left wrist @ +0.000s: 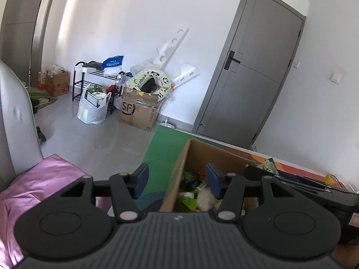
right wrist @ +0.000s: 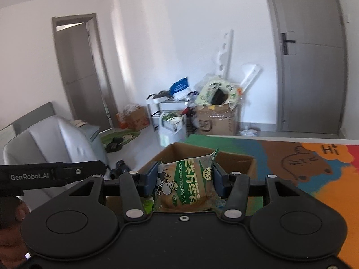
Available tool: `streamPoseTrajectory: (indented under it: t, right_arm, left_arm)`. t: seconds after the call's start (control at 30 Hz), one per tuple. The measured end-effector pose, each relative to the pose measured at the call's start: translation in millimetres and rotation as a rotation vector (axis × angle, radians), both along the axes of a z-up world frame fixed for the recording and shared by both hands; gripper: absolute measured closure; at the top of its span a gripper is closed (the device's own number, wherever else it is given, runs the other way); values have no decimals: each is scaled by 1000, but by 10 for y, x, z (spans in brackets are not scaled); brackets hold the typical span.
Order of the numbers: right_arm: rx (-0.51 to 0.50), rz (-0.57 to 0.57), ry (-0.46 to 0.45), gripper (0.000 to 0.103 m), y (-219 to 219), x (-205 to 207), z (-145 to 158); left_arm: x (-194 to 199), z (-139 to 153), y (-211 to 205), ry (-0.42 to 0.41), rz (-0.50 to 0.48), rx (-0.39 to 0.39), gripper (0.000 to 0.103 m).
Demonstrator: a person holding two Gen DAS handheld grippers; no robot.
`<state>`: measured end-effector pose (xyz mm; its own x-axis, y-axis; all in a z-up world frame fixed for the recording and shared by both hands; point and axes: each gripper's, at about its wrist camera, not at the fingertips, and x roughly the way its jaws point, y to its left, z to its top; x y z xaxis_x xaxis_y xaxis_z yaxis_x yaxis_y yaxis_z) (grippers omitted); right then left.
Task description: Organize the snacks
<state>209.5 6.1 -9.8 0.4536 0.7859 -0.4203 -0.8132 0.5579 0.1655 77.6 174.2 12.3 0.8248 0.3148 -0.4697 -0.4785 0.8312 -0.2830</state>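
Observation:
An open cardboard box stands on the play mat and holds several green and white snack packs. My left gripper is open and empty, straddling the box's left wall. My right gripper is shut on a clear bread packet with green print, held above the same box. The right gripper also shows in the left wrist view at the right, with the packet's green edge above it. The left gripper shows in the right wrist view at the left.
A colourful play mat covers the floor. A pink cloth lies left of the box by a white seat. Against the far wall stand an SF carton, a white bag, a shoe rack and a grey door.

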Motion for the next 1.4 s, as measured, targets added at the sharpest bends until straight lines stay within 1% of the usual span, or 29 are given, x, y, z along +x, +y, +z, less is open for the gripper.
streamPoseTrajectory:
  t: [0.03, 0.07, 0.1, 0.13, 0.23, 0.3, 0.33, 0.4, 0.57, 0.73, 0.8, 1.0, 1.4]
  right_arm:
    - [4, 2, 5, 40, 15, -10, 0]
    - [7, -13, 8, 27, 3, -12, 4]
    - [10, -31, 7, 20, -24, -12, 6]
    - [10, -49, 7, 19, -40, -12, 9]
    - [10, -93, 24, 17, -169, 3, 9]
    - [20, -126, 33, 8, -289, 7, 9]
    - [26, -141, 33, 7, -348, -2, 8]
    - [24, -158, 34, 5, -441, -11, 1]
    - [26, -203, 46, 1, -670, -36, -4]
    - [35, -239, 50, 0, -918, -66, 4]
    - [43, -259, 52, 0, -1045, -93, 10]
    - [60, -330, 56, 0, -1374, -129, -13]
    - [82, -444, 63, 0, -1893, -219, -89]
  left_arm:
    - [-8, -6, 9, 2, 3, 0, 47]
    - [-18, -12, 15, 2, 5, 1, 45]
    - [-21, -16, 15, 2, 6, 1, 43]
    - [-23, -20, 5, 2, 7, 3, 42]
    - [-8, -24, -48, -1, 4, 13, 32]
    - [10, -33, -106, 0, -9, 16, 27]
    - [17, -39, -121, 0, -18, 18, 26]
    - [50, -39, -188, 12, -34, 24, 21]
    - [87, -17, -363, 23, -57, 46, 15]
    - [121, -6, -576, 39, -98, 63, 11]
    - [137, -8, -646, 46, -122, 60, 7]
    - [177, 1, -919, 57, -195, 73, 5]
    - [198, -20, -1279, 67, -270, 92, 5]
